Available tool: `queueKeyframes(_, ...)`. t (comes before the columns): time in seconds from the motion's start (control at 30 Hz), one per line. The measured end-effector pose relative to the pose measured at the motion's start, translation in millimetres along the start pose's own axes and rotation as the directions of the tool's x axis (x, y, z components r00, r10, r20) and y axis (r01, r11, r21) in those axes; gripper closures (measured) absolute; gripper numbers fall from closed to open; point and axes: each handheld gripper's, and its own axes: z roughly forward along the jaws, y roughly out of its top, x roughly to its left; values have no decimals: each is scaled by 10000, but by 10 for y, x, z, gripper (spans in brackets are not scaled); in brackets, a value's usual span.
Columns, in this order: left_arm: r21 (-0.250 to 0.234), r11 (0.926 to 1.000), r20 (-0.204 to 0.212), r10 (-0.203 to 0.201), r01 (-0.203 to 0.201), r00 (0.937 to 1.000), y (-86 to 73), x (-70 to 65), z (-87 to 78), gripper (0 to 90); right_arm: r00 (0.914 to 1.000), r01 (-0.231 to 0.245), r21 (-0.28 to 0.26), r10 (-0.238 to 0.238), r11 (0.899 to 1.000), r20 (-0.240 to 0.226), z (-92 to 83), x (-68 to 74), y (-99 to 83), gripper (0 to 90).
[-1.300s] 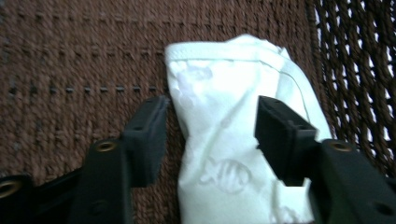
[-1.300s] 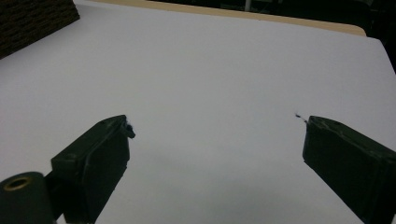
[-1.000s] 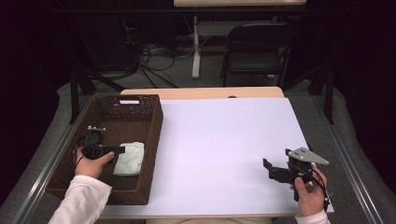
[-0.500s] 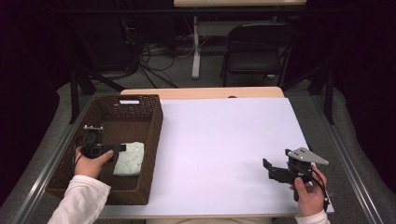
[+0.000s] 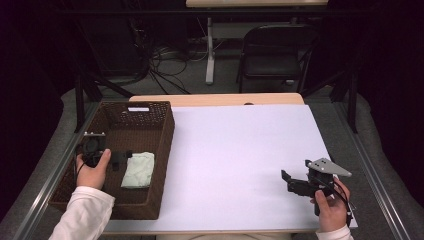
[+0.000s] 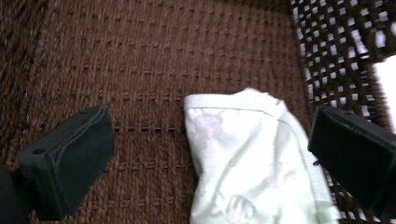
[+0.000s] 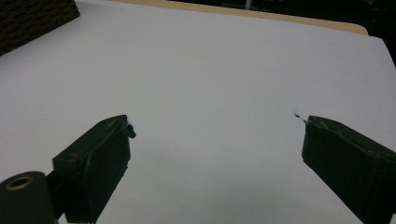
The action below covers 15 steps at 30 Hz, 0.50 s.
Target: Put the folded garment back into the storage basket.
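Left gripper [image 5: 116, 161] inside the brown woven basket [image 5: 162, 150], which stands on the left side of the desk [image 5: 240, 160]. In the left gripper view its jaws stand wide apart and hold nothing. A folded pale cloth [image 6: 247, 158] with a faint printed pattern lies on the basket floor between them, nearer the right-hand jaw of that view and clear of the other; whether it touches the right-hand jaw cannot be told. In the high view the cloth [image 5: 138, 170] sits in the near right part of the basket, just right of the left hand [image 5: 92, 170], beside the right wall.

Right gripper [image 5: 295, 184], held by the right hand [image 5: 330, 207], at the near right of the desk on the white sheet, well apart from the basket. Its jaws are spread wide and empty, over bare white surface in the right gripper view.

A small white label [image 5: 138, 109] is fixed on the far wall of the basket; any writing on it is too small to read. The cloth's pattern carries no legible lettering.
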Motion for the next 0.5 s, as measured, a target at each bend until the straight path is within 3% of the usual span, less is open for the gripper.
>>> queueKeyframes(0.07,-12,9998,167,173,-173,9997,19,-14,-39,4,10000,-12,18,12,10000,-10,0,2,0,75)
queueKeyframes(0.23,-395,9989,119,243,-239,9996,58,-58,-112,4,10000,11,-6,-11,10000,9,-1,0,1,75)
queueKeyframes(0.33,-361,9985,180,420,-413,9990,78,-75,-158,4,10000,15,-2,-15,10000,11,-1,0,0,75)
queueKeyframes(0.5,-797,9946,81,681,-672,9976,99,-144,-221,4,10000,-32,63,32,10000,24,-13,0,4,75)
